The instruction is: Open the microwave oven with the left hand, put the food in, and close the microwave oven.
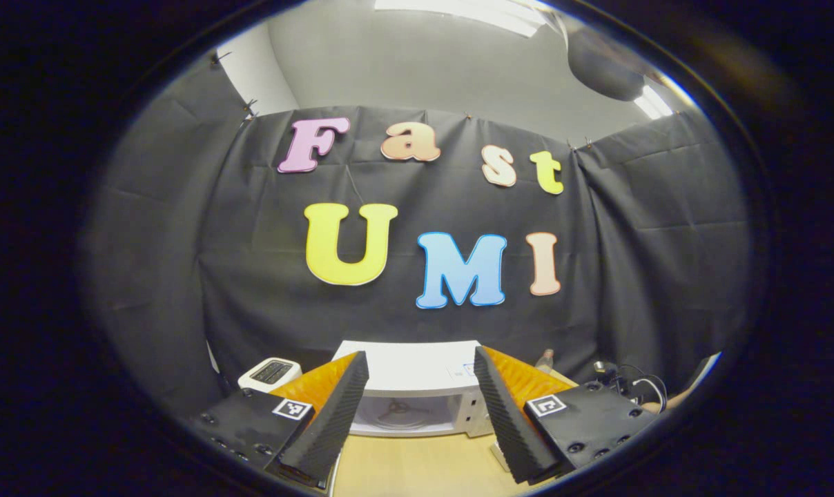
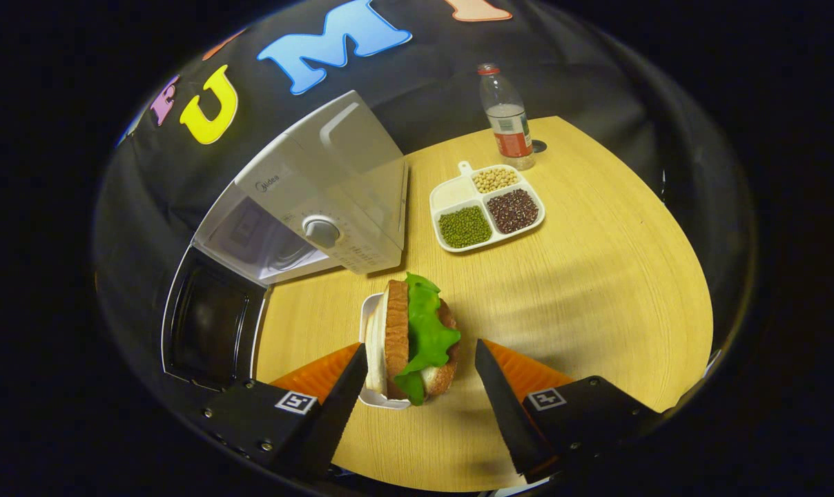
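In the right gripper view the white microwave [image 2: 306, 200] stands at the back left of the wooden table [image 2: 596, 290]. Its dark-windowed door [image 2: 210, 324] is swung wide open toward me. A sandwich [image 2: 424, 324] of bread and green lettuce stands on edge in a small white dish [image 2: 369, 310], between the fingers of my right gripper [image 2: 420, 345], which is open; the right finger stands clear of it. In the left gripper view my left gripper [image 1: 419, 355] is open and holds nothing. It is raised and faces the microwave [image 1: 410, 376], whose white cavity shows farther off.
A white divided plate [image 2: 451, 193] with green, dark and pale beans sits behind the sandwich. A plastic bottle [image 2: 507, 117] stands at the table's far edge. In the left gripper view a small white appliance [image 1: 270, 373] is left of the microwave and cables [image 1: 631, 383] lie at the right.
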Demonstrator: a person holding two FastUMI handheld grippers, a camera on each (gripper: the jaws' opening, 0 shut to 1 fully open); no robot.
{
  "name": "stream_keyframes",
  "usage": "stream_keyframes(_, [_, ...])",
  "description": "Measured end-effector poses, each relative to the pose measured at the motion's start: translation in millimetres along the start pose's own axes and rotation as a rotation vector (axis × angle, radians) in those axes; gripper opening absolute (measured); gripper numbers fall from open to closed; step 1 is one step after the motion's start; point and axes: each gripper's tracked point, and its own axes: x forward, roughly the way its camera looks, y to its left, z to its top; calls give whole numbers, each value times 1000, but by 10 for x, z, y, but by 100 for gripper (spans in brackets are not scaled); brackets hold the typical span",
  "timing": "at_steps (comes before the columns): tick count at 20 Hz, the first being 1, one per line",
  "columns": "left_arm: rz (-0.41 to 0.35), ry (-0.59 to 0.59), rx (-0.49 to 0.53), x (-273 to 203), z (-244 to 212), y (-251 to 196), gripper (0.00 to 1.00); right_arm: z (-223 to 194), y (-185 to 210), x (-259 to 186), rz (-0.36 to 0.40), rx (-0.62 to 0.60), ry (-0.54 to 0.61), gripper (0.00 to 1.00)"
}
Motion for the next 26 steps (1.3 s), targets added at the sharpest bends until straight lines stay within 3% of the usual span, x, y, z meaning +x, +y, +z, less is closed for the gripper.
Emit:
stream_keyframes(2, [-4,18,-4,60,-26,-60,97,-67,17,28,33,13,36,93])
stream_keyframes(3, [-10,20,-17,87,-25,-105,96,-78,50,82,57,20,43,80])
stream_keyframes(6, [3,15,-28,147,-4,-160,97,-127,104,136,127,52,81,76])
stream_keyframes(7, [14,20,-22,147,-7,-161,97,-126,142,128,152,70,90,46])
stream_keyframes(8, [20,24,-15,153,-25,-171,96,-135,142,145,166,69,90,45])
stream_keyframes(10, [24,26,-5,118,-9,-201,96,-129,167,143,187,100,95,28])
stream_keyframes(19, [-53,20,-7,3,-4,93,97,-5,424,-140,150,122,-22,28])
stream_keyframes(26, [-120,-7,21,-131,24,641,96,237,1308,-402,308,255,-177,28])
